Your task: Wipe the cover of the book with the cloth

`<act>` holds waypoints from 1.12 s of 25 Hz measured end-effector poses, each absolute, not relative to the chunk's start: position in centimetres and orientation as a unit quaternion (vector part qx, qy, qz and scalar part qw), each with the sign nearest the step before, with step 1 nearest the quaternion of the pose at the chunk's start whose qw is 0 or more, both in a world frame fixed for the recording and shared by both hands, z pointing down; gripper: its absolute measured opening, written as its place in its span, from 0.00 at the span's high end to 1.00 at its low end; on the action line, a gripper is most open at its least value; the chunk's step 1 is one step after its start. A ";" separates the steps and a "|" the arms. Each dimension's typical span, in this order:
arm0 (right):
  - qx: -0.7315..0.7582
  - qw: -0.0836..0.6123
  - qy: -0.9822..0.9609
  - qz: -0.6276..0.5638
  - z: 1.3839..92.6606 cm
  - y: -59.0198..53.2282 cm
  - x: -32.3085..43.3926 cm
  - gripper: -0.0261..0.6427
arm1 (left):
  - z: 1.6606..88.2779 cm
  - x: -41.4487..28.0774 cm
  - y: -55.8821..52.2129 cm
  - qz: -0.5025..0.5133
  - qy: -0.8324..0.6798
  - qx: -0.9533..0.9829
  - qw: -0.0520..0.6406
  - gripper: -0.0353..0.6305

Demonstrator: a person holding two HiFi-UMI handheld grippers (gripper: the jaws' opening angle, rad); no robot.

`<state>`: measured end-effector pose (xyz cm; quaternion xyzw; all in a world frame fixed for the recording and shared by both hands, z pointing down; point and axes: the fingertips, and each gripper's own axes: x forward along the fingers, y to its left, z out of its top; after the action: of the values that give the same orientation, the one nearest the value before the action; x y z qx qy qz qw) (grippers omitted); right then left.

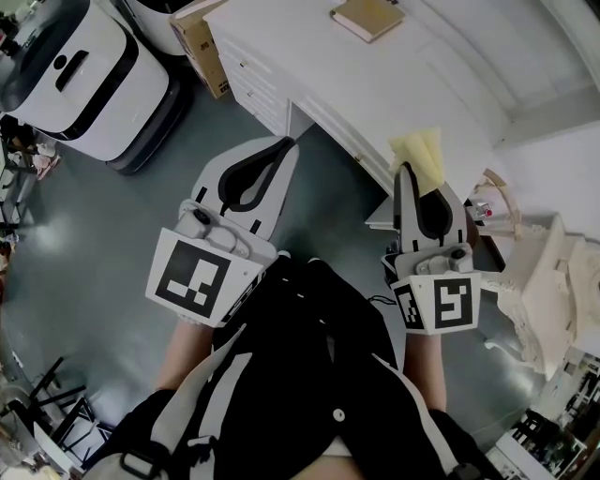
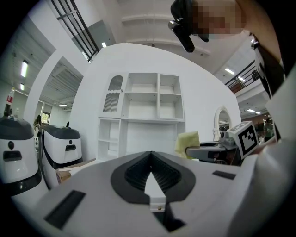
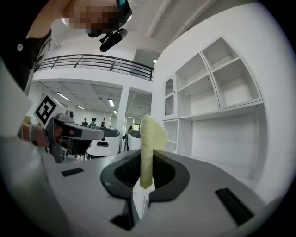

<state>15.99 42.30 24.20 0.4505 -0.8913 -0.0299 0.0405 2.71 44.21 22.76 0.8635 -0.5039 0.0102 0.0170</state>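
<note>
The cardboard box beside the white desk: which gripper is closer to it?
Left. The left gripper hovers over the floor, short of the cardboard box. The right gripper, its fingers shut on the yellow cloth, sits farther off by the edge of the desk.

Bare white desk (image 1: 441, 84) lies open between cloth (image 1: 419, 155) and book (image 1: 367, 17).

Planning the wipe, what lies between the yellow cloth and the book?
In the head view, only bare white desk top separates the cloth, held by the right gripper, from the book.
</note>
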 end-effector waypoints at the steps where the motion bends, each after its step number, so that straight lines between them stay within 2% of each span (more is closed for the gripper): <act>1: 0.450 0.039 -0.892 -0.030 24.1 42.5 15.6 0.91 | 22.8 2.4 44.5 0.012 -0.503 0.864 0.016 0.95; 13: 0.445 0.034 -0.894 -0.032 23.9 44.5 10.7 0.91 | 22.3 -2.1 46.2 -0.001 -0.502 0.865 0.006 0.95; 19: 0.424 0.061 -0.903 -0.048 24.4 45.1 8.9 0.91 | 22.5 -3.6 46.3 -0.008 -0.508 0.861 0.011 0.95; 28: 0.417 0.055 -0.906 -0.041 24.5 40.7 7.9 0.91 | 23.0 -4.9 43.2 -0.012 -0.527 0.850 0.019 0.95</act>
<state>7.95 40.69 24.46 0.4168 -0.9064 -0.0412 0.0545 -4.93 43.22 23.01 0.8495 -0.5270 -0.0122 0.0191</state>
